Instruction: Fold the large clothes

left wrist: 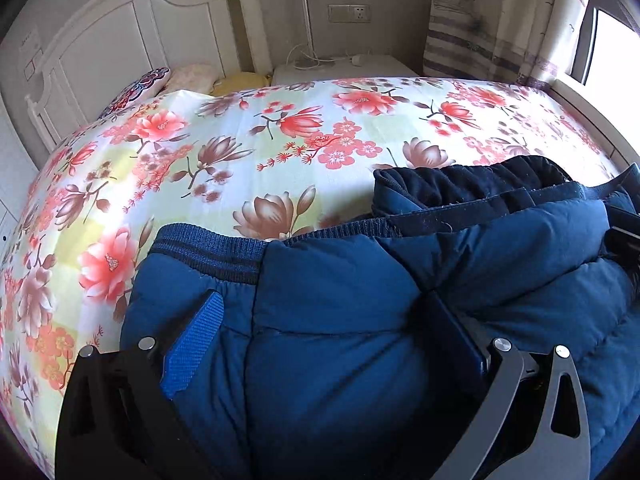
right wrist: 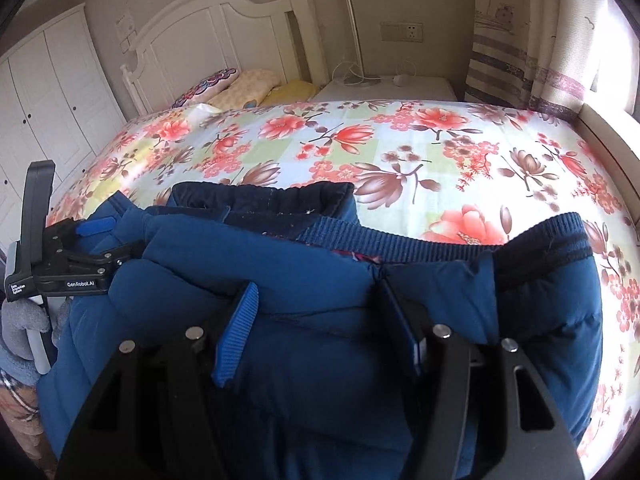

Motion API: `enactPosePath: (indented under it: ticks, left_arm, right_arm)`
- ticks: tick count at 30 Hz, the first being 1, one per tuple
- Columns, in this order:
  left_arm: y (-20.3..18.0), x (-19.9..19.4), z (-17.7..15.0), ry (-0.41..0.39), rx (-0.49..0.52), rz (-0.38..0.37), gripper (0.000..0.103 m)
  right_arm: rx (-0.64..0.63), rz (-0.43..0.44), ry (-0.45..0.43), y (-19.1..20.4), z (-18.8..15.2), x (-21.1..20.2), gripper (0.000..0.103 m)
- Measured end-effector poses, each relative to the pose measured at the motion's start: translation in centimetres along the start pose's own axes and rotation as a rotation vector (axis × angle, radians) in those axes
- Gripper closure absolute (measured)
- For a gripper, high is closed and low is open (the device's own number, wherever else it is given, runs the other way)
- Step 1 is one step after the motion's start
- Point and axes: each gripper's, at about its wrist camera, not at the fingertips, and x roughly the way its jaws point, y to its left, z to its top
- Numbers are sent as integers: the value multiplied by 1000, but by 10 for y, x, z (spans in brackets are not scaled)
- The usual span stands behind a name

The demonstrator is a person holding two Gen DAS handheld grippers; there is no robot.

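- Left gripper (left wrist: 324, 312): jaws partly spread, both blue ribbed pads (left wrist: 192, 344) pressed into a thick fold of the puffy navy-blue quilted jacket (left wrist: 344, 320), just below its ribbed knit hem band (left wrist: 208, 250).
- Right gripper (right wrist: 318, 320): jaws about half spread, clamped on a padded fold of the same jacket.
- Jacket position: bunched at the near edge of the bed with the floral-print sheet (left wrist: 280, 128), between and ahead of both grippers.
- Left gripper body appears at the jacket's left edge in the right wrist view.
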Motion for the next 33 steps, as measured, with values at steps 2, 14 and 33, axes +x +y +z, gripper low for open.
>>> enactPosePath:
  ticks: [2,14,33]
  left_arm:
    - [1,0,0,-1,-6,-7,4]
    - [6,-2,0,-8,-26,-38,4]
    - [10,-2,-1,-6,-47,-61,4]
  right_arm:
    - [100,-24,-95,-18,-2,-17,46]
    - [310,-82,-3,-65,-11,-11,27]
    - [-83,-192,71,42,10,8,12]
